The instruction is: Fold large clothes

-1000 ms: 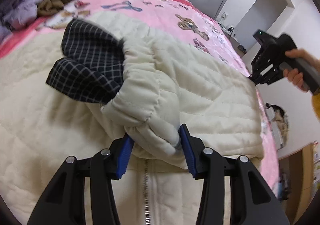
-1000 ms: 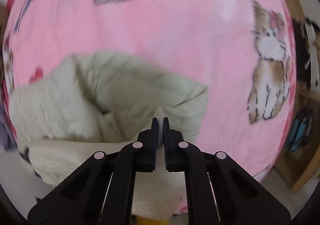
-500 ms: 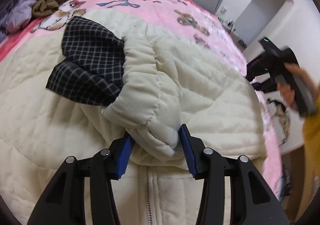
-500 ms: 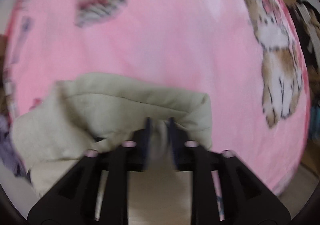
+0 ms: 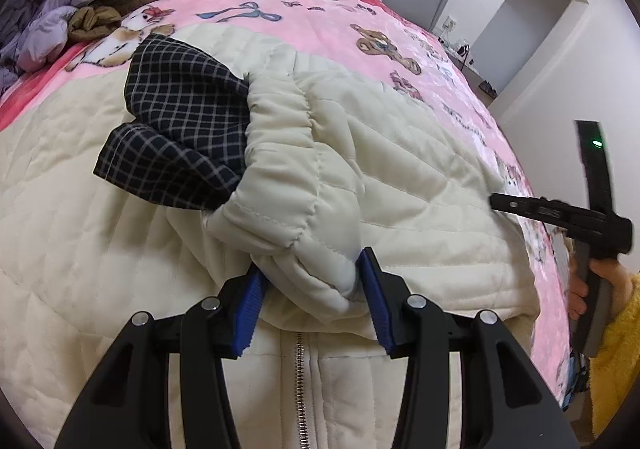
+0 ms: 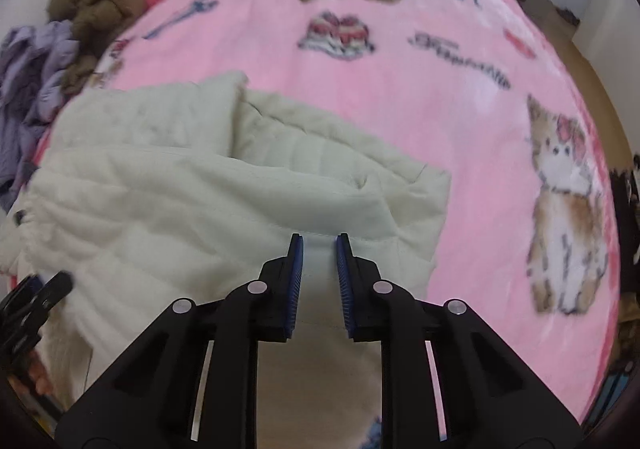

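Right wrist view: your right gripper (image 6: 319, 249) had let go of the jacket (image 6: 200, 209), fingers parted; your left gripper (image 5: 310, 269) kept clamping its sleeve (image 5: 304, 233), fold laid.

A cream quilted jacket (image 5: 400, 177) lies spread over the pink bed, its zipper (image 5: 298, 377) closed and running down the near middle. One sleeve is folded across the front, its gathered cuff (image 5: 280, 153) lying on the chest. A dark checked lining (image 5: 180, 129) shows at the left, spilling out beside the cuff. From the right side, the jacket's near right corner (image 6: 420, 193) lies doubled over in soft folds.
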{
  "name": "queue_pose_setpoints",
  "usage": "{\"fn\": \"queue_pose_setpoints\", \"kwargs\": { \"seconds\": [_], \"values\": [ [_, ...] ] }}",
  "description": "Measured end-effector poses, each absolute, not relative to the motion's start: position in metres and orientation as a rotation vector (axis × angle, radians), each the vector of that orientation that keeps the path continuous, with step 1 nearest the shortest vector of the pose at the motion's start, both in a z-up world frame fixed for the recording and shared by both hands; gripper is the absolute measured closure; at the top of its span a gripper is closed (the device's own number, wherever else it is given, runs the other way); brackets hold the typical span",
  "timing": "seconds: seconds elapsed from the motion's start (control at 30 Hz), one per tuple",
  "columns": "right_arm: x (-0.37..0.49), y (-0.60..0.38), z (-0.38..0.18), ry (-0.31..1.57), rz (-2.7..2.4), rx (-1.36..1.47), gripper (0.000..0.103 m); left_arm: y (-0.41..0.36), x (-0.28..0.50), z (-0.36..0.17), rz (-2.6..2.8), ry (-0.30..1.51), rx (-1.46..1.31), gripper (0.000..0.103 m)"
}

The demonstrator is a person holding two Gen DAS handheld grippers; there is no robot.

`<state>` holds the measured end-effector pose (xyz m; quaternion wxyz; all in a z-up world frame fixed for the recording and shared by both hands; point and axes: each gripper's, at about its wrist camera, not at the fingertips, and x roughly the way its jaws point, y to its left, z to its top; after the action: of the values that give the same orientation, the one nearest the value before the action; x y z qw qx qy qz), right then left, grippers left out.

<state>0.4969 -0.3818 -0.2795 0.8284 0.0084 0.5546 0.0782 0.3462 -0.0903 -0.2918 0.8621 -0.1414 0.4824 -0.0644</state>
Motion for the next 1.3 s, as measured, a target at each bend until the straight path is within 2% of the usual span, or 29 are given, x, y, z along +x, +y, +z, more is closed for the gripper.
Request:
{"fn": "queue_pose_setpoints", "kwargs": {
  "seconds": [0.17, 0.3, 0.33, 0.37, 0.4, 0.43, 0.53, 0.6, 0.67, 0.73, 0.83, 0.97, 1.1, 1.3],
  "values": [
    [0.5, -0.365, -0.311, 1.209, 0.107, -0.03, 0.088, -0.091, 0.353, -0.297, -0.132, 1.041, -0.289, 0.056],
    [0.495, -0.358, -0.304, 1.189, 0.083, -0.07, 0.085, -0.088, 0.351, -0.292, -0.131, 1.04, -0.295, 0.052],
    [0.494, -0.359, -0.3, 1.192, 0.071, -0.054, 0.075, -0.086, 0.351, -0.289, -0.133, 1.045, -0.306, 0.049],
    [0.493, -0.361, -0.292, 1.187, 0.057, -0.026, 0.057, -0.086, 0.35, -0.287, -0.129, 1.044, -0.312, 0.035],
    [0.49, -0.362, -0.285, 1.168, 0.049, -0.004, 0.05, -0.083, 0.348, -0.284, -0.111, 1.034, -0.319, 0.02],
    [0.485, -0.362, -0.277, 1.137, 0.045, 0.013, 0.046, -0.08, 0.346, -0.282, -0.091, 1.02, -0.323, 0.017],
    [0.469, -0.352, -0.251, 1.06, 0.036, 0.039, 0.047, -0.069, 0.34, -0.275, -0.05, 0.989, -0.354, 0.016],
    [0.457, -0.343, -0.233, 1.014, 0.065, 0.082, 0.042, -0.06, 0.337, -0.274, -0.032, 1.0, -0.38, 0.016],
    [0.447, -0.33, -0.218, 0.975, 0.078, 0.084, 0.03, -0.047, 0.334, -0.271, -0.009, 1.002, -0.42, 0.015],
    [0.434, -0.308, -0.201, 0.937, 0.151, 0.069, 0.029, -0.031, 0.328, -0.269, 0.019, 0.993, -0.45, 0.014],
    [0.42, -0.269, -0.186, 0.924, 0.209, -0.014, 0.011, -0.005, 0.32, -0.267, 0.072, 1.004, -0.486, 0.012],
    [0.397, -0.206, -0.171, 0.906, 0.243, -0.124, 0.011, 0.041, 0.295, -0.261, 0.147, 0.974, -0.548, 0.011],
    [0.372, -0.158, -0.157, 0.83, 0.279, -0.172, 0.008, 0.116, 0.251, -0.255, 0.315, 0.871, -0.594, 0.006],
    [0.346, -0.092, -0.159, 0.832, 0.373, -0.291, 0.008, 0.233, 0.181, -0.277, 0.616, 0.751, -0.759, 0.005]
  ]
}}
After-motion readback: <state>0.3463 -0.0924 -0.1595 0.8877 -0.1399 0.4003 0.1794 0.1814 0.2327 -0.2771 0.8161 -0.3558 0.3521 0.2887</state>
